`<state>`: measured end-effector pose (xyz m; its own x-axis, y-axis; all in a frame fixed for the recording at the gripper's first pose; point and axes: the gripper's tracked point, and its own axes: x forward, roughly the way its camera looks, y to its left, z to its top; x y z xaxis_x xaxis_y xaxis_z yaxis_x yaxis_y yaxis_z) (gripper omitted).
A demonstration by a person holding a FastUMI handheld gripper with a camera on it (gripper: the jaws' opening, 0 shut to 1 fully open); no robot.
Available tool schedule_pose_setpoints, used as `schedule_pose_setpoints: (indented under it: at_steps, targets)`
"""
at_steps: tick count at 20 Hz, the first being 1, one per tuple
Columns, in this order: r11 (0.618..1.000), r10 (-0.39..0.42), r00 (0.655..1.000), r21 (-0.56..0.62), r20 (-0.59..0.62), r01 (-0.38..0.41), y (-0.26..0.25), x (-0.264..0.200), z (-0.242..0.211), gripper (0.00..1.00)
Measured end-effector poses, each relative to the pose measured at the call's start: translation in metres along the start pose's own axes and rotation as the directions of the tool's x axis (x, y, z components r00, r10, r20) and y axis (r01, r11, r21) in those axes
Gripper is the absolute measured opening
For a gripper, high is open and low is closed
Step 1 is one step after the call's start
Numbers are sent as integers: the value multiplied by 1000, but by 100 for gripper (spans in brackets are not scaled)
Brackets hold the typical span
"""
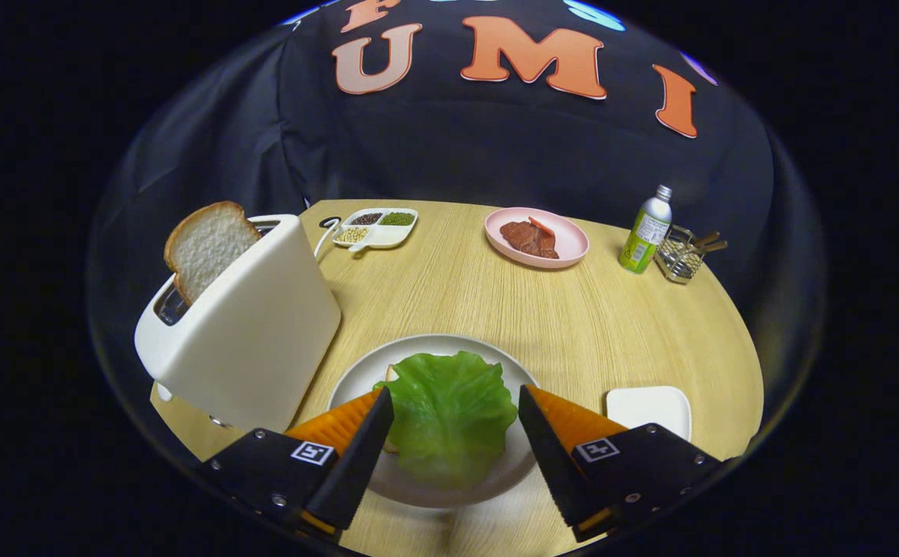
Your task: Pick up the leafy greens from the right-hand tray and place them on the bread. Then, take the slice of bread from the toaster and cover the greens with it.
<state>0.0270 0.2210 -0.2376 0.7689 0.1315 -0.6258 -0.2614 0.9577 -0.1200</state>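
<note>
1. The hand-held gripper [456, 414] hovers wide open, holding nothing; the lettuce leaf [449, 418] lies between its fingers on bread on the white plate [357, 379].
2. The bread slice [208, 246] stands in the toaster [248, 340]: probably light, soft, crushable; pinch its exposed upper edge gently.
3. The bottle [647, 232] label is too small to read.

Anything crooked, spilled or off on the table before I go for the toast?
Nothing stands out. The greens lie on the bread on the plate, between the open gripper fingers; the toast stands in the toaster.
</note>
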Motion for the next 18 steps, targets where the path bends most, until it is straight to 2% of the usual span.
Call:
schedule_pose_setpoints:
  at_steps: [11,18]
  targets:
    - [998,54,994,-49,94,-50,72,-60,94,98]
    - [993,114,986,-58,125,-107,135,-74,134,98]
